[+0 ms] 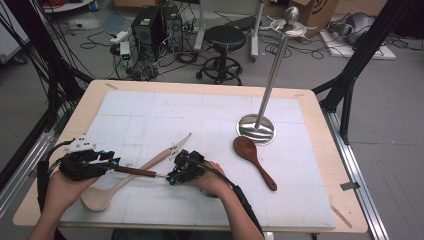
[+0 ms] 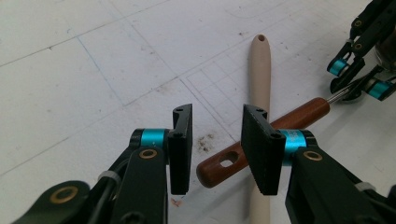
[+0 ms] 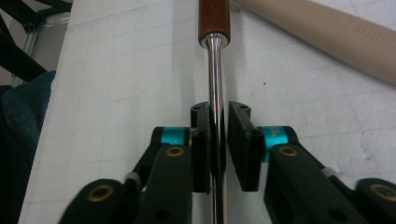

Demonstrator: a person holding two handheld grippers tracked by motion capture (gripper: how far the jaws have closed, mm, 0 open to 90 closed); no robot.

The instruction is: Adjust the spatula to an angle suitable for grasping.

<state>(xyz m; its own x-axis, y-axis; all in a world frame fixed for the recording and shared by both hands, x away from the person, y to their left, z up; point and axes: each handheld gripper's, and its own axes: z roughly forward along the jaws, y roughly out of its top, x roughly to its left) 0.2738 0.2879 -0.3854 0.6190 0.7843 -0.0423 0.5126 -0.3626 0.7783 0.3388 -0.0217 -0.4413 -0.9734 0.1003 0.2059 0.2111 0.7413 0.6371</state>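
**Steel shank pinched, wooden grip still loose between the other jaws**

The utensil with the dark wooden handle (image 2: 261,140) lay low on the white mat (image 1: 150,115), near the table's front edge, crossing over the pale wooden spoon (image 2: 260,70). Its handle was reddish-brown and glossy, rounded at the butt and pierced there with a hanging hole; from the other end ran a thin polished steel shank (image 3: 215,79). I could not make out its working end, hidden behind the right hand.

My right gripper (image 3: 218,140) had its pads closed on that shank, just behind where the metal meets the wood. My left gripper (image 2: 219,149) stood open: the handle's butt sat between the jaws, but daylight showed on both sides, so nothing was held there.

To do this well, I judged that I should keep the right pinch square on the shank, since round polished steel would likely roll or slide under a skewed grip. I would centre the left jaws on the thick wood short of the hole before closing, and lift clear of the pale spoon beneath so it was not dragged.

Farther off lay a dark wooden spoon (image 1: 254,161), beside the round base of the steel hanging stand (image 1: 256,128).
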